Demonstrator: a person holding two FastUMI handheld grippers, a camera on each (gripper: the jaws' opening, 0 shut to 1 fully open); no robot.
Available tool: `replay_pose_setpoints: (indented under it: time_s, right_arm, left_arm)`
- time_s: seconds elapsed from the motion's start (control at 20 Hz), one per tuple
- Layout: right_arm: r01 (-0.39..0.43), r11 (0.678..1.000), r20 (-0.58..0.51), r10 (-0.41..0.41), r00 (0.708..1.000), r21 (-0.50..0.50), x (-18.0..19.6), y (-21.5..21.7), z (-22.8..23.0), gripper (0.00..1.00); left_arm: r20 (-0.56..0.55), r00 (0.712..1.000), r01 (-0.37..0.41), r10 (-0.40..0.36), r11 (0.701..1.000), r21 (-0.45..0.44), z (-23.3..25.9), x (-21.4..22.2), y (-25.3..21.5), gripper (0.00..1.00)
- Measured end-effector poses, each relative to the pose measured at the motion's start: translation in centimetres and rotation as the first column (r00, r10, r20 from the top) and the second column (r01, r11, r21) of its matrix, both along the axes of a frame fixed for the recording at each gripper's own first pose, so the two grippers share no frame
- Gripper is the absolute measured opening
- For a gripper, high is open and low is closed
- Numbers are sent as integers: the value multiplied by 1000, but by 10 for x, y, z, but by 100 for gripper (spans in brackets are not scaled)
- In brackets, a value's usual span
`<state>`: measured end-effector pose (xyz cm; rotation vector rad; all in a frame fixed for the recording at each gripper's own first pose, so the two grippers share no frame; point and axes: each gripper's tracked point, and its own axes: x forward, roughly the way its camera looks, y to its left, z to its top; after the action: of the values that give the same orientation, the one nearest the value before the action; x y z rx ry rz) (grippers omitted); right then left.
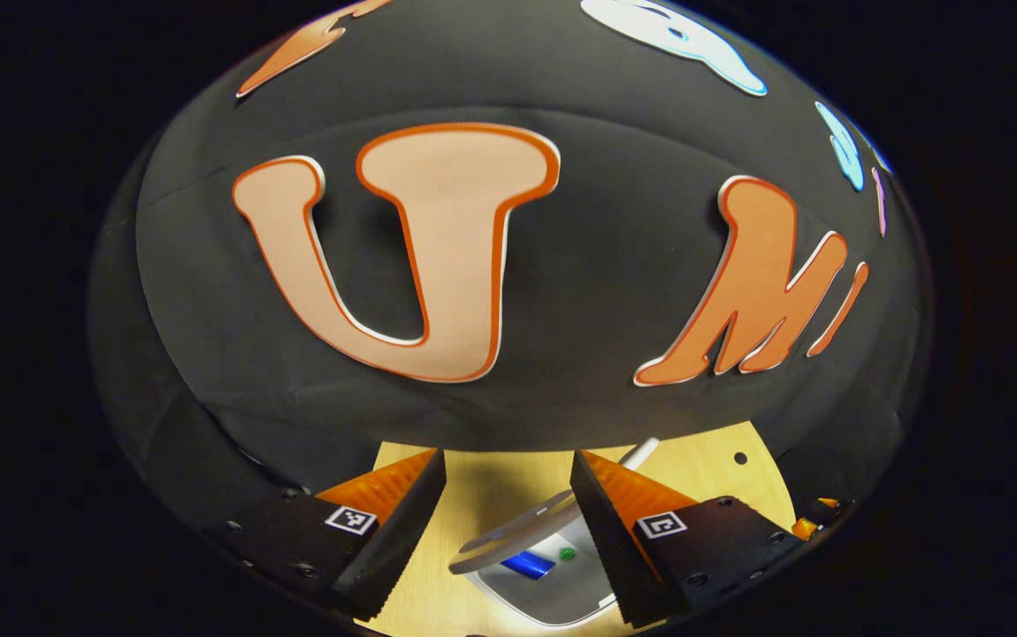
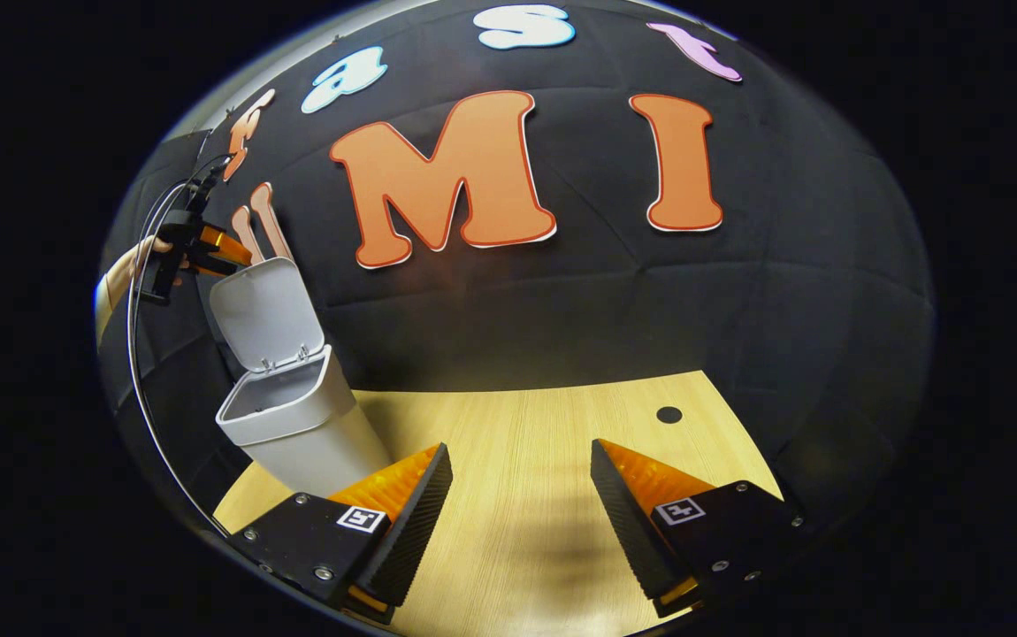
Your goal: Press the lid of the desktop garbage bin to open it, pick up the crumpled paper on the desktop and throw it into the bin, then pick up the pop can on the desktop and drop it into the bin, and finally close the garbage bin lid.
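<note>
The white desktop bin [image 2: 296,433] stands at the table's left with its lid [image 2: 265,314] swung up. In the left gripper view I look down into the bin [image 1: 562,606]. A blue pop can [image 1: 528,564] lies inside it, half hidden under the raised lid [image 1: 508,535]. My left gripper [image 1: 508,513] hovers open just above the lid's top edge, with nothing between its fingers. The right gripper view shows that left gripper [image 2: 208,243], held by a hand, at the top of the lid. My right gripper [image 2: 517,504] is open and holds nothing, low over the bare wooden table to the right of the bin.
The light wooden table [image 2: 544,425] runs back to the black cloth wall. A small dark hole [image 2: 669,414] sits near its far right corner. A black cable loops down from the left gripper beside the bin.
</note>
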<state>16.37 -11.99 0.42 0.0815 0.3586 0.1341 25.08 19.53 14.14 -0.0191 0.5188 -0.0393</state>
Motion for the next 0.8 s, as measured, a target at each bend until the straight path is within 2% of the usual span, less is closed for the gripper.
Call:
replay_pose_setpoints:
  time_s: [0.2,0.35,0.55,0.8]
  right_arm:
    - [2,1000,-14,-1,1000,9,-1,2,-5,95]
    - [-12,1000,-19,13,1000,21,-2,6,-6,95]
    - [-36,999,-21,37,999,38,-2,12,-6,95]
    - [-59,996,-32,61,998,62,-6,16,-8,94]
  left_arm:
    - [-7,1000,7,-7,998,-58,-15,-8,-9,91]
    - [-48,998,25,-28,998,-53,-35,-27,-19,92]
    - [-52,998,15,-21,992,-122,-59,-53,-43,93]
    - [-45,999,3,-9,990,-140,-102,-82,-63,93]
